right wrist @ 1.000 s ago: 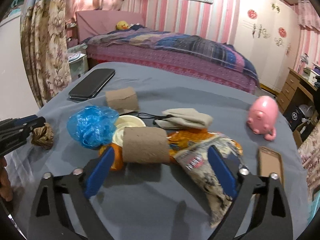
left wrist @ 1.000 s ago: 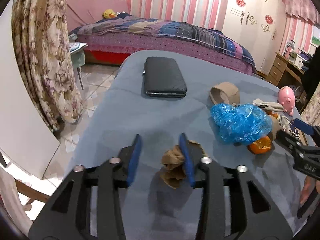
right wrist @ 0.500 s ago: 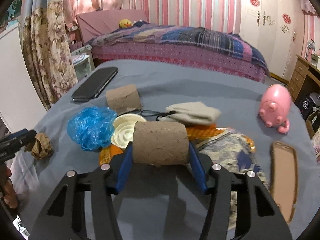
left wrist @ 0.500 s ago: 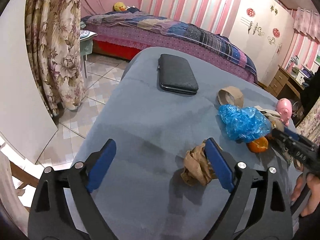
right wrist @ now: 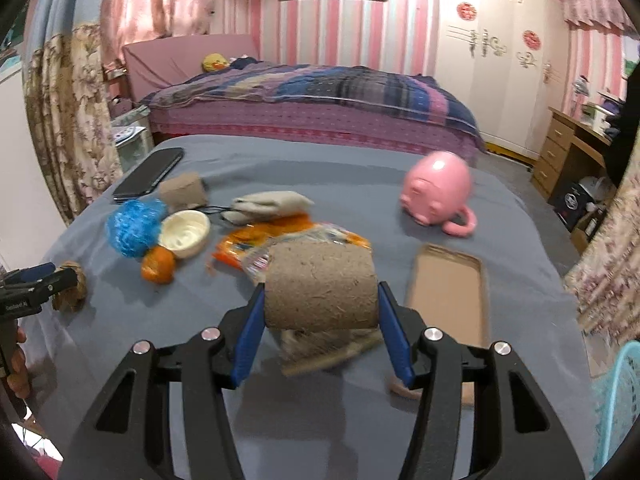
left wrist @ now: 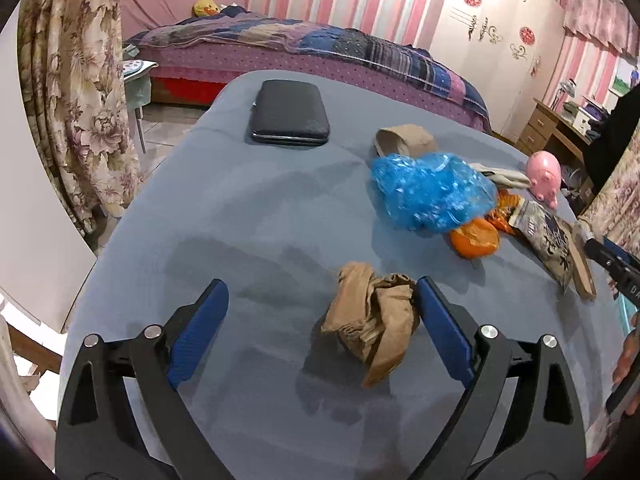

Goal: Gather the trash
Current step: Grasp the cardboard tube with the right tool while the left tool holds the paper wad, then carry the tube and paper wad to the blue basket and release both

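My right gripper (right wrist: 320, 290) is shut on a brown cardboard roll (right wrist: 320, 284), held above the grey tablecloth (right wrist: 320, 420) and clear of the litter pile. My left gripper (left wrist: 320, 284) stands open; a crumpled brown wad (left wrist: 372, 328) lies on the cloth between its jaws, close to the right finger. Behind it lie a blue plastic bag (left wrist: 432, 192), an orange peel (left wrist: 474, 240) and a printed snack wrapper (left wrist: 548, 236). The right wrist view also shows an orange wrapper (right wrist: 276, 236), a white lid (right wrist: 184, 232) and a second cardboard roll (right wrist: 184, 192).
A black wallet (left wrist: 288, 114) lies at the far left of the table. A pink pig mug (right wrist: 436, 192) and a shallow cardboard tray (right wrist: 448, 292) sit to the right. A teal basket (right wrist: 616, 400) shows at the right edge. A bed stands behind the table.
My left gripper opened off the brown wad and drew back a little. My right gripper closed on the cardboard roll, lifted it and carried it to the right.
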Demonstrator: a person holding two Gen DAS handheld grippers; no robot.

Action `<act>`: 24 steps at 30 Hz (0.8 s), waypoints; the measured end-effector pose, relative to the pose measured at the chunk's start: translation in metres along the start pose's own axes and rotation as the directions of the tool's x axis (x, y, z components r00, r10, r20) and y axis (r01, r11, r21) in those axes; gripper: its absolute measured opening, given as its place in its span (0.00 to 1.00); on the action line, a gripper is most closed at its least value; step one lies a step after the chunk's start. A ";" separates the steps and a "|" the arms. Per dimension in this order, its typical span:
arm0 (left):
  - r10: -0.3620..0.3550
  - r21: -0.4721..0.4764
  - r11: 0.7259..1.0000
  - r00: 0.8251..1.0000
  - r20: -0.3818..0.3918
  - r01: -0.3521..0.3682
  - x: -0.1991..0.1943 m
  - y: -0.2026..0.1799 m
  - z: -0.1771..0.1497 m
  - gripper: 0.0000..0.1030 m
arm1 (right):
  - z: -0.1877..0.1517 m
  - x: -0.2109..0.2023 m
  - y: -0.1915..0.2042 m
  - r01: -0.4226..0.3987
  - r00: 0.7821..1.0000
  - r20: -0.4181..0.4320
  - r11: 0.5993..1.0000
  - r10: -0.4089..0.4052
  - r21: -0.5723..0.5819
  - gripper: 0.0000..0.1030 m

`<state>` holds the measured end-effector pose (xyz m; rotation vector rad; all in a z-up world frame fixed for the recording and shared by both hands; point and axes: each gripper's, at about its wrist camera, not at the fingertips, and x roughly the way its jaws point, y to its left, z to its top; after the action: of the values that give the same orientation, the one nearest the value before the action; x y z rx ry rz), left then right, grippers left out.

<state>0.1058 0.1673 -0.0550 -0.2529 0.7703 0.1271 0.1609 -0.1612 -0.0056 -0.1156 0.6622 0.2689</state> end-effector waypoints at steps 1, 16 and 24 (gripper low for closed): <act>-0.002 0.013 1.000 1.000 0.003 0.002 -0.001 -0.004 -0.001 0.81 | -0.002 -0.004 -0.009 0.011 1.000 0.002 1.000 -0.011 0.012 0.52; 0.025 0.148 0.989 1.000 0.002 -0.025 -0.011 -0.061 0.001 0.38 | -0.030 -0.043 -0.072 0.070 0.997 0.036 0.992 -0.074 0.101 0.52; -0.014 0.210 0.978 0.998 0.063 0.001 -0.034 -0.110 0.013 0.38 | -0.030 -0.073 -0.094 0.106 0.989 0.089 0.988 -0.116 0.112 0.52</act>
<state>0.1129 0.0637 -0.0029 -0.0505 0.7130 0.0457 0.1142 -0.2727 0.0180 -0.0362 0.5718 0.1304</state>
